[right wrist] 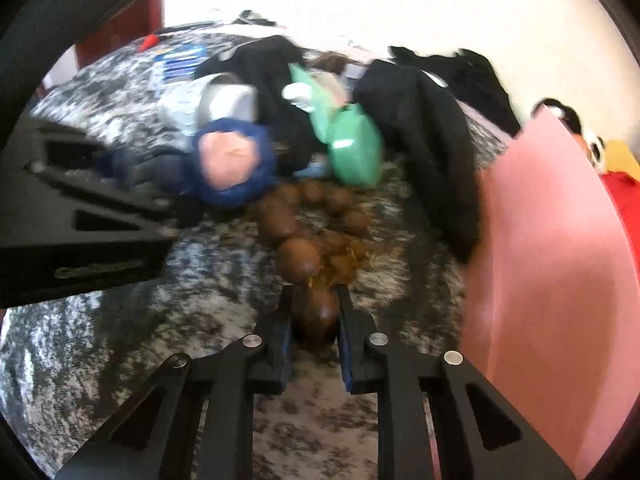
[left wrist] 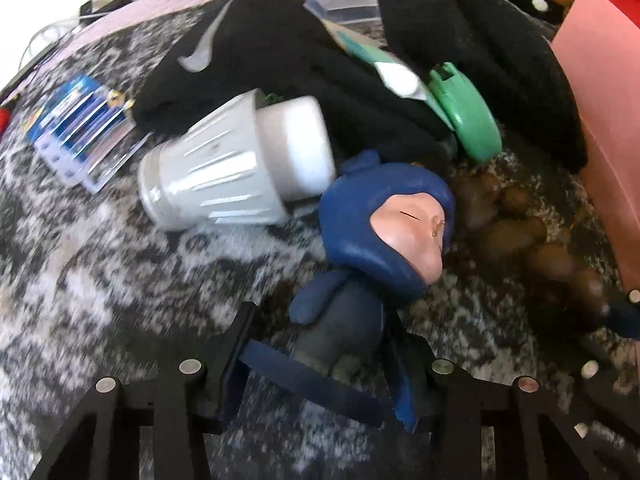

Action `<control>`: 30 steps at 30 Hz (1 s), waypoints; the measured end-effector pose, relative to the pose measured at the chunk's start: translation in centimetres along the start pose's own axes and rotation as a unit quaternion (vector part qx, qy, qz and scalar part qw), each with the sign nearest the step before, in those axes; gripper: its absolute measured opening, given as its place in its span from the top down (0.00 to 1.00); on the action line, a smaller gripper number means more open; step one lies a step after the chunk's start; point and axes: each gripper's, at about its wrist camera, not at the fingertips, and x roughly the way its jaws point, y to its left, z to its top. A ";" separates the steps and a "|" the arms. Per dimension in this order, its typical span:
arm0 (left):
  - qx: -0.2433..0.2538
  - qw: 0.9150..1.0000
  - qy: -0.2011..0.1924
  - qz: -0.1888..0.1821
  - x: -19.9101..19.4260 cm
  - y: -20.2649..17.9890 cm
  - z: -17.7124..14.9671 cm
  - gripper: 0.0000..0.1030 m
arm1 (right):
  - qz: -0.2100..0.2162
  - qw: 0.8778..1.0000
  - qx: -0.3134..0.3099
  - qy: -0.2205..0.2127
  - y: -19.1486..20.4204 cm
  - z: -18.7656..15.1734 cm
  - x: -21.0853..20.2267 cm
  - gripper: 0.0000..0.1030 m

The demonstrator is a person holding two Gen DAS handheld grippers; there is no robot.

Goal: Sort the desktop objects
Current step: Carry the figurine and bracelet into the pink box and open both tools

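A blue-hooded doll (left wrist: 384, 228) lies on a grey patterned cloth (left wrist: 120, 280). My left gripper (left wrist: 320, 364) is open, its fingers either side of the doll's grey body and legs. The doll also shows in the right wrist view (right wrist: 232, 160), with the left gripper's black frame (right wrist: 80, 224) beside it. A string of brown wooden beads (right wrist: 300, 260) lies in front of my right gripper (right wrist: 314, 316), which is shut on the nearest bead (right wrist: 316, 316). The beads show in the left wrist view (left wrist: 512, 236) at the right.
A white LED bulb (left wrist: 236, 168), a green clip-like object (left wrist: 464, 112), black garments (left wrist: 280, 52), a blue card pack (left wrist: 76, 120) and a clear box (left wrist: 344, 4) lie behind the doll. A pink box wall (right wrist: 552, 260) stands at the right. Plush toys (right wrist: 588, 140) sit beyond it.
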 end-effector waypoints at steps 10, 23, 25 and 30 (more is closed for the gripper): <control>-0.020 0.999 -0.030 0.016 -6.5 0.5 -3.2 0.52 | 0.057 0.997 0.045 -0.034 -2.0 -1.0 -6.8 0.81; 0.030 0.990 -0.136 0.028 -19.1 -3.2 -5.6 0.52 | 0.081 0.992 0.048 -0.087 -0.3 -5.9 -19.5 0.81; 0.040 0.987 -0.156 0.019 -21.2 -4.3 -5.8 0.52 | 0.079 0.990 0.050 -0.108 -0.4 -6.5 -22.1 0.81; 0.069 0.975 -0.212 -0.010 -26.5 -7.9 -6.5 0.52 | 0.038 0.979 0.061 -0.192 -1.8 -8.3 -29.3 0.81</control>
